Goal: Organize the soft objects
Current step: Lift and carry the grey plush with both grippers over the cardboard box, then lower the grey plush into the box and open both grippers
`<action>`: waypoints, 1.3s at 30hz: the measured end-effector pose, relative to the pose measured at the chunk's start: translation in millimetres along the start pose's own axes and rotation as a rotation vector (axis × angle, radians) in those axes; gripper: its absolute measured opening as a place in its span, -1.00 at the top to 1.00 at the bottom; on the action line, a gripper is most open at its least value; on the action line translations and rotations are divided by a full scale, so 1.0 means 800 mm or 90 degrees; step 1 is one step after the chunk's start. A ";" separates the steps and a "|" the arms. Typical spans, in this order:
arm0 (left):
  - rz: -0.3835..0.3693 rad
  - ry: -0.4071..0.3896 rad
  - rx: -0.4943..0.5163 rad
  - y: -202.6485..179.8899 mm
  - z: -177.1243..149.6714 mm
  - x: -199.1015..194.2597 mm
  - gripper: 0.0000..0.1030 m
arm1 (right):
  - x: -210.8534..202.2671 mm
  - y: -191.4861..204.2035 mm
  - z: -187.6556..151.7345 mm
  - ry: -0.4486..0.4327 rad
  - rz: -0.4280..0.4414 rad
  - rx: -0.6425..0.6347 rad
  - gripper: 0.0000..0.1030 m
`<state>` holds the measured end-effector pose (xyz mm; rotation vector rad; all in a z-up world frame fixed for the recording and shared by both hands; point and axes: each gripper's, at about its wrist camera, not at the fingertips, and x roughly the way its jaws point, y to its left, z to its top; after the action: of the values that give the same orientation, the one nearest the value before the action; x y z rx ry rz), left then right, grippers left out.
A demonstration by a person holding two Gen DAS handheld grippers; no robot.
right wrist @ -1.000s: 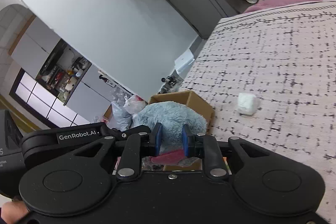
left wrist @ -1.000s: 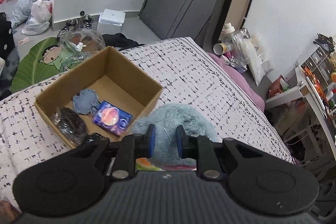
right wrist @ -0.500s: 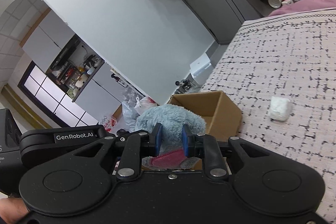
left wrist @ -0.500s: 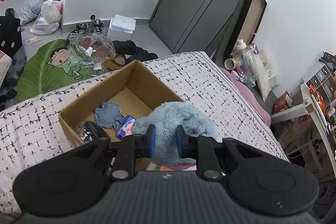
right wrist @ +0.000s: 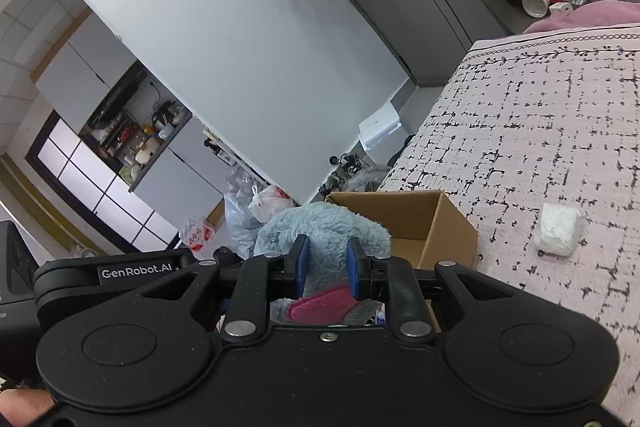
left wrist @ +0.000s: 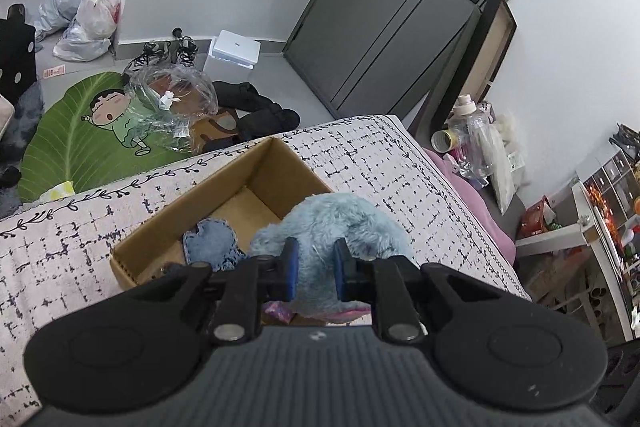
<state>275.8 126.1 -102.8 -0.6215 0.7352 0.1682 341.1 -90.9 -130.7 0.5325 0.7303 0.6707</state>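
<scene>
A fluffy light-blue plush toy (left wrist: 340, 219) with a pink part underneath is held by both grippers over the near corner of an open cardboard box (left wrist: 272, 167) on the bed. My left gripper (left wrist: 314, 267) is shut on the plush. My right gripper (right wrist: 325, 265) is shut on the same plush (right wrist: 320, 227), beside the box (right wrist: 424, 227). A blue denim heart-shaped piece (left wrist: 210, 243) lies in the box. A small white soft lump (right wrist: 558, 235) lies on the bedspread right of the box.
The bed (left wrist: 380, 155) has a white cover with black dashes; its edge drops to the floor by a green leaf mat (left wrist: 80, 143), clear plastic wrap (left wrist: 172, 99) and bags. Bottles (left wrist: 472, 131) stand beside the bed's right side.
Both grippers have carried the plush forward over the box. The box now sits closer under the toy, and the plush hides the items at the box's near end.
</scene>
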 end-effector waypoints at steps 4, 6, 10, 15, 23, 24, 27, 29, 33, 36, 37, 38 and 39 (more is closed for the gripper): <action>0.006 0.005 -0.014 0.011 0.010 0.014 0.69 | 0.023 0.004 0.007 0.020 0.000 -0.008 0.61; 0.011 0.004 -0.017 0.016 0.016 0.021 0.69 | 0.034 0.005 0.008 0.025 0.001 -0.010 0.61; 0.016 0.006 -0.015 0.023 0.028 0.041 0.69 | 0.053 -0.004 0.011 0.038 -0.004 0.003 0.54; 0.030 0.008 -0.016 0.029 0.034 0.068 0.70 | 0.060 -0.014 0.013 0.032 -0.026 0.013 0.53; 0.076 0.011 -0.009 0.019 0.038 0.093 0.65 | 0.047 -0.022 0.021 0.031 -0.036 0.011 0.53; 0.080 0.015 -0.010 0.020 0.039 0.094 0.65 | 0.046 -0.022 0.022 0.029 -0.036 0.013 0.52; 0.075 0.021 -0.002 0.018 0.041 0.089 0.62 | 0.041 -0.023 0.026 0.024 -0.044 0.022 0.44; 0.084 0.019 0.009 0.016 0.041 0.082 0.49 | 0.034 -0.022 0.029 0.017 -0.051 0.021 0.26; 0.104 0.015 0.018 0.014 0.040 0.065 0.28 | 0.014 -0.016 0.032 0.002 -0.069 0.006 -0.05; 0.104 0.009 0.017 0.013 0.040 0.051 0.22 | 0.003 -0.014 0.033 0.001 -0.077 0.000 -0.16; 0.104 0.007 0.016 0.012 0.040 0.046 0.21 | 0.000 -0.014 0.033 0.000 -0.080 -0.003 -0.20; 0.105 0.006 0.016 0.011 0.039 0.041 0.20 | -0.003 -0.012 0.032 -0.001 -0.081 -0.005 -0.22; 0.105 0.005 0.018 0.011 0.038 0.036 0.20 | -0.006 -0.011 0.031 -0.001 -0.083 -0.007 -0.29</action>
<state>311.4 148.5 -108.9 -0.5349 0.7947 0.3070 360.3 -105.3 -119.0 0.4715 0.7528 0.5530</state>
